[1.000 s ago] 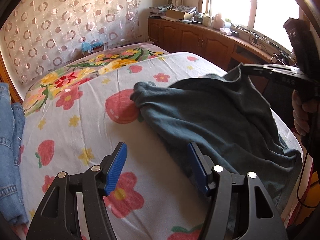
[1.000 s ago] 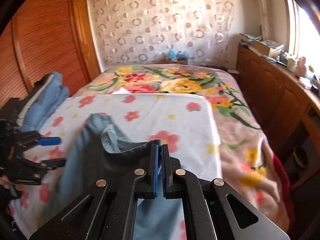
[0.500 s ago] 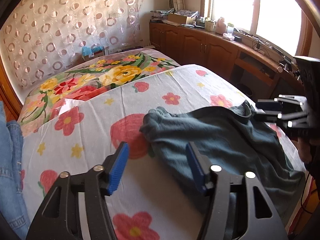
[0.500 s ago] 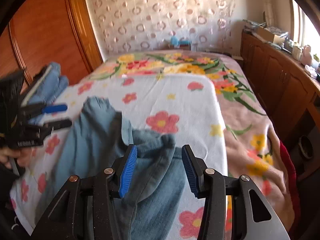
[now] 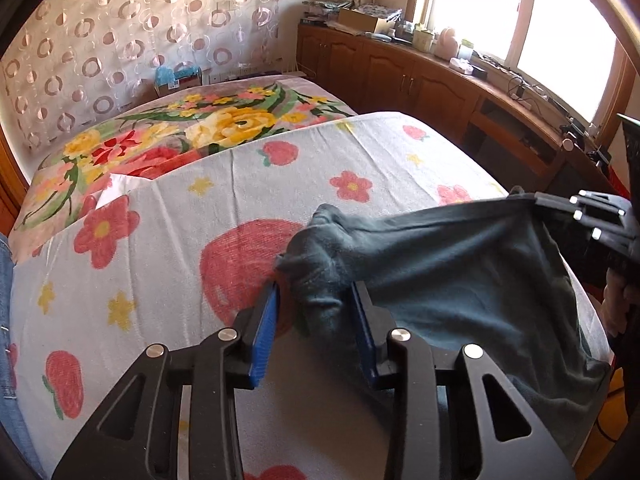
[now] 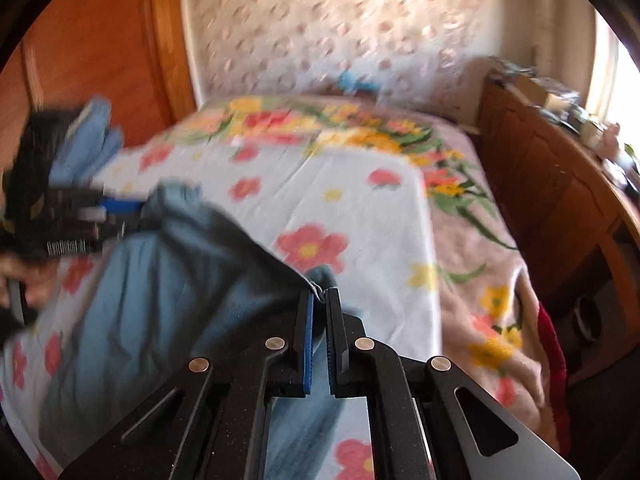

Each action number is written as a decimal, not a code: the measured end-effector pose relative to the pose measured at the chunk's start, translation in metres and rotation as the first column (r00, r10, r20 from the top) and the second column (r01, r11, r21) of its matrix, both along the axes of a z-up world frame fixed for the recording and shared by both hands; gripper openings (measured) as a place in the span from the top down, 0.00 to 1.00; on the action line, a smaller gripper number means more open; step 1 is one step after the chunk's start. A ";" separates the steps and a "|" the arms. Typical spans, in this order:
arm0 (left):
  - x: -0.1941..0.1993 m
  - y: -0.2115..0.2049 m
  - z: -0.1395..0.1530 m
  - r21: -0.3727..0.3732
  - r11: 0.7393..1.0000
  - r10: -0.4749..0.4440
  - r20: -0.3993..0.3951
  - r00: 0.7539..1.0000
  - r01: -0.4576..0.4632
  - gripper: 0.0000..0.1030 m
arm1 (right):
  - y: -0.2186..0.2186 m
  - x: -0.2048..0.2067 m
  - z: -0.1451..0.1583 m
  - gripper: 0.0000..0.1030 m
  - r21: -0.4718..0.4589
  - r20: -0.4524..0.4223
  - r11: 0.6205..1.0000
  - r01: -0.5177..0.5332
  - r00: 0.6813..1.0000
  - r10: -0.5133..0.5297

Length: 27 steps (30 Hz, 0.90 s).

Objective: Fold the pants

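The blue-grey pants [image 5: 460,272] lie bunched on the flowered sheet [image 5: 168,248] of the bed; they also show in the right wrist view [image 6: 172,288]. My left gripper [image 5: 316,300] has its blue pads around one bunched corner of the pants, jaws still apart. My right gripper [image 6: 319,304] is shut on the opposite edge of the pants and holds it lifted; it also shows at the right of the left wrist view [image 5: 536,204]. The right wrist view is blurred by motion.
A pile of denim [image 6: 88,136] lies at the bed's left side by the wooden wardrobe [image 6: 100,48]. Wooden cabinets [image 5: 420,80] with clutter run under the window on the right. A flowered blanket [image 5: 192,128] covers the far end of the bed.
My right gripper opened, shifted, then shut again on the pants edge. My left gripper moved forward onto the bunched corner and narrowed its jaws around it.
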<state>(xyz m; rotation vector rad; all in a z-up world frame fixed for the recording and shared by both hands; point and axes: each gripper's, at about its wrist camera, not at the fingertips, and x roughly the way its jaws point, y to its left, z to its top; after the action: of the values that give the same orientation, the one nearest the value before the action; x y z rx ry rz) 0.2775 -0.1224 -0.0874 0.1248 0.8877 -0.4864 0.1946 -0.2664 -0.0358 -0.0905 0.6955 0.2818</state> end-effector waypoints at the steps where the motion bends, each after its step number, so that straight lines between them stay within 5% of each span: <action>1: 0.000 0.000 0.000 0.000 1.000 0.002 0.001 1.000 -0.002 0.64 | -0.006 -0.001 0.003 0.95 0.031 0.013 0.999 0.022 1.000 -0.023; 9: 0.006 -0.006 0.002 -0.009 1.000 0.009 -0.002 1.000 -0.009 0.64 | -0.011 -0.002 -0.001 0.89 0.061 -0.004 0.995 0.075 0.997 -0.075; 11: 0.004 -0.007 0.001 -0.007 1.000 -0.005 0.003 1.000 0.005 0.86 | -0.010 -0.005 0.002 0.72 0.070 0.001 0.995 0.067 0.998 -0.067; 13: 0.003 -0.006 0.004 -0.017 1.000 -0.004 0.014 1.000 0.004 0.92 | -0.008 -0.008 0.002 0.68 0.088 -0.002 0.995 0.043 0.999 -0.043; 18: 0.000 0.003 0.017 -0.044 0.999 0.029 0.053 0.998 -0.026 0.93 | -0.008 -0.004 -0.008 0.68 0.066 -0.057 0.998 0.009 0.998 -0.006; 19: 0.000 0.004 0.018 -0.047 0.999 0.031 0.051 0.998 -0.028 0.93 | -0.006 -0.003 -0.011 0.68 0.056 -0.065 0.998 0.000 0.998 0.004; 21: -0.001 0.004 0.020 -0.043 0.999 0.025 0.050 0.998 -0.022 0.93 | -0.006 0.000 -0.014 0.99 0.046 -0.059 0.999 -0.015 0.998 0.017; 27: -0.014 0.004 0.029 -0.012 1.000 0.028 0.081 0.996 -0.027 0.75 | -0.023 -0.001 0.000 0.98 0.039 0.006 0.994 0.097 0.995 -0.098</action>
<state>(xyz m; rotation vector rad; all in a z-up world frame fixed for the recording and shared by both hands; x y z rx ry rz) 0.2633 -0.1181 -0.0586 0.1215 0.8066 -0.4576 0.1938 -0.2896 -0.0362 -0.0208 0.6844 0.2012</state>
